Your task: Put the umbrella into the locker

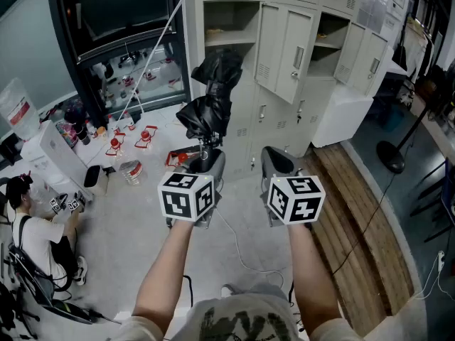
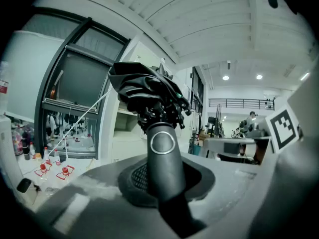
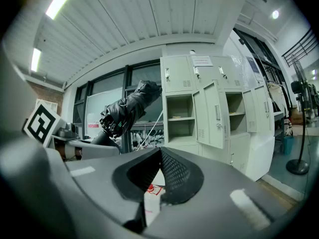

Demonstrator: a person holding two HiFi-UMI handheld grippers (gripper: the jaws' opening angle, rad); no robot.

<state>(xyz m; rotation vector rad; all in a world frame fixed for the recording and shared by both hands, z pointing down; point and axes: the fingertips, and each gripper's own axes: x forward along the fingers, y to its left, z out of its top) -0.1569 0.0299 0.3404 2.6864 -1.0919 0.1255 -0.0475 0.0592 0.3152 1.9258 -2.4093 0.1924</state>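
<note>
A folded black umbrella sticks up and forward from my left gripper, which is shut on its dark handle. In the left gripper view the bunched canopy rises above the handle. The grey lockers stand just ahead, and one upper compartment is open with a shelf inside. My right gripper is level beside the left one, shut and empty. In the right gripper view the umbrella shows at the left, in front of the open lockers, and the right gripper holds nothing.
Two locker doors hang open toward me. A person sits on the floor at the left. Red-and-white items and a cable lie on the floor. A standing fan is on the right, next to wooden planks.
</note>
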